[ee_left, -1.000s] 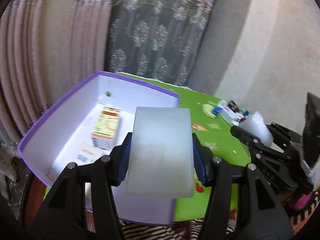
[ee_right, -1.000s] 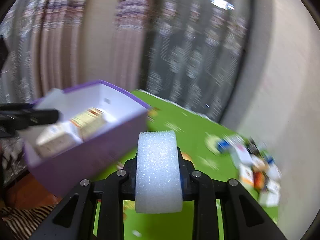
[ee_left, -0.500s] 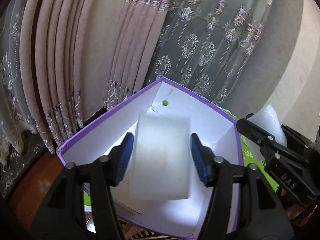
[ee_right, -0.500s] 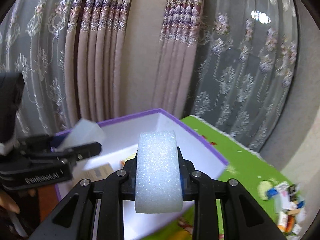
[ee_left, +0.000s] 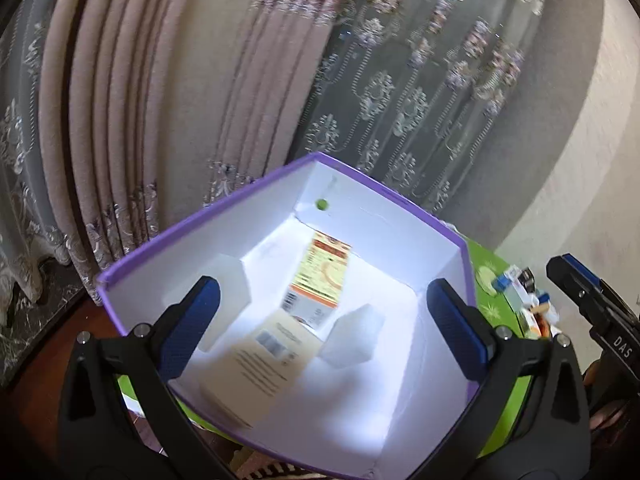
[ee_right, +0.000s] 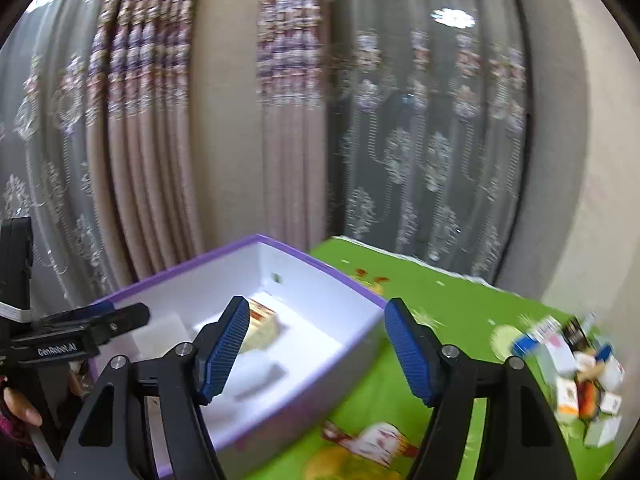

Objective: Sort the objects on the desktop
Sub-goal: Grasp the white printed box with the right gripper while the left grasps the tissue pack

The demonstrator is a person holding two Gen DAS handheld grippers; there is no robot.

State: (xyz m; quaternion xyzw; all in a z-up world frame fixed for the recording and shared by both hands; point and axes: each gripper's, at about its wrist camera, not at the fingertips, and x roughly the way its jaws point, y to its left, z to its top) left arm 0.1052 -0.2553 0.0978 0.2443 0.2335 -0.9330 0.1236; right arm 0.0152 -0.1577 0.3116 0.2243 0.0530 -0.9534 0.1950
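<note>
Left hand-held gripper (ee_left: 322, 320) hangs over the purple box (ee_left: 208, 216), jaws spread wide with nothing between them, having just been opening. Its translucent white block (ee_left: 230, 280) now lies inside the box against the left wall, partly hidden behind the left blue pad. Down on the white floor of the box sit a yellow-and-orange carton (ee_left: 322, 276), a pale leaflet box (ee_left: 260, 364) nearer the camera, and a piece of white foam (ee_left: 354, 336) just beside them on the right. Over on the right wrist view, the right hand-held gripper (ee_right: 316, 350) is released too, jaws just been opening, blue pads well apart and empty, hovering above the near corner of the box (ee_right: 320, 270). The foam shows there as a blurred pale shape on the box floor, beside the carton (ee_right: 262, 328). The box stands on the green worktop (ee_right: 448, 312), at its left end. Far right on the worktop, a jumbled pile of small boxes (ee_right: 576, 372) waits, well apart from the purple box. Patterned curtains (ee_right: 280, 120) hang behind it all.
</note>
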